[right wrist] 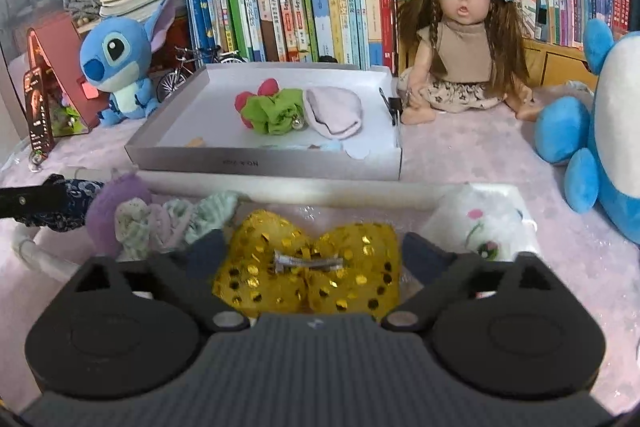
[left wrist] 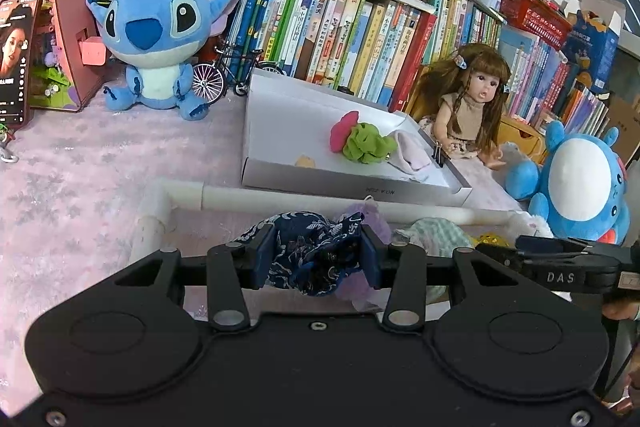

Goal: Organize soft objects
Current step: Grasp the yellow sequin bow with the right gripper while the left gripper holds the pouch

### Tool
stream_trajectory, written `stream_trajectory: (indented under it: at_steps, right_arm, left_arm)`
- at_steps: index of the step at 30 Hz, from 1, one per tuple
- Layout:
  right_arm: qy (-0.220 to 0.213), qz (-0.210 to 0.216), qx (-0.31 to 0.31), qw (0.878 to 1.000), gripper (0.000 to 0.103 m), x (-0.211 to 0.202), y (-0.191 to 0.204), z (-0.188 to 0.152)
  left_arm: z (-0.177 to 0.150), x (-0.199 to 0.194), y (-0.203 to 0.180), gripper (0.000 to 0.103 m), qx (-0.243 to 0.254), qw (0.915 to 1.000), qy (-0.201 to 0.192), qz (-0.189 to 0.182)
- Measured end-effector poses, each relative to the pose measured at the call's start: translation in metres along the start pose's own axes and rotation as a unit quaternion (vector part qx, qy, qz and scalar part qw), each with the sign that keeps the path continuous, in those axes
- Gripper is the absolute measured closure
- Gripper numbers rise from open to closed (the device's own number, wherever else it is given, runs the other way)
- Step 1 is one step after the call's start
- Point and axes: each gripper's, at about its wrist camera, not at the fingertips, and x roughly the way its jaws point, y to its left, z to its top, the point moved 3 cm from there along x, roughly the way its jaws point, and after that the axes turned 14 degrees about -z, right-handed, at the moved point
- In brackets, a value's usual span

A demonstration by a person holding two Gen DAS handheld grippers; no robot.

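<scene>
The left gripper (left wrist: pixel 316 259) is clamped on a dark blue patterned scrunchie (left wrist: pixel 312 247), its 2 blue pads pressed into the bunched cloth from either side, so that much of the fabric is squeezed out of sight between them. Behind it a purple fluffy piece (left wrist: pixel 376 223) peeks out, mostly covered, and a pale green checked scrunchie (left wrist: pixel 436 233) is half hidden by the gripper's linkage. The right gripper (right wrist: pixel 308 255) stands with its jaws spread wide, a yellow sequinned bow (right wrist: pixel 308 267) with a metal clip lying between them; the pads do not press on it, though the lower edge of the bow is cut off by the gripper body. These pieces lie inside a low frame of white tubing (left wrist: pixel 320 201) on the pink cloth-covered table (left wrist: pixel 80 167); the frame's near side is out of view. Just beyond it sits a shallow white box (right wrist: pixel 264 163) holding a green scrunchie (right wrist: pixel 276 113) against a red one that is only partly visible, a pale pink cloth piece (right wrist: pixel 336 117) touching the green, and small flat items near the front wall too low to make out. A white plush (right wrist: pixel 484 223) is partly behind the right finger. A doll (right wrist: pixel 460 47) sits right of the box, a blue plush (left wrist: pixel 152 43) to its left; another blue-and-white plush (right wrist: pixel 608 131) is cropped at the edge.
</scene>
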Motion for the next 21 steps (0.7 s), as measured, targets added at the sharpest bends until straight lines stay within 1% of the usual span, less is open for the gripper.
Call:
stream_trajectory:
  at_steps: [3, 6, 11, 16, 21]
  right_arm:
    - [0.009, 0.005, 0.001, 1.0, 0.0, 0.004, 0.0, -0.003]
    - [0.02, 0.018, 0.006, 1.0, 0.0, 0.009, 0.0, -0.005]
    - [0.031, 0.019, 0.002, 0.999, 0.0, 0.017, 0.002, -0.007]
    - [0.036, 0.011, -0.015, 0.999, 0.0, 0.025, 0.007, -0.007]
    - [0.049, -0.003, -0.048, 0.998, 0.0, 0.034, 0.018, -0.005]
  left_arm:
    - [-0.001, 0.001, 0.001, 0.061, -0.003, 1.0, 0.002, 0.0]
    - [-0.001, 0.001, 0.002, 0.061, -0.004, 1.0, 0.003, 0.0]
    - [-0.003, 0.003, 0.002, 0.061, -0.005, 1.0, 0.006, 0.0]
    - [-0.005, 0.008, 0.002, 0.061, -0.006, 0.9999, 0.011, 0.001]
    - [-0.005, 0.01, 0.002, 0.061, -0.01, 0.9999, 0.013, 0.001]
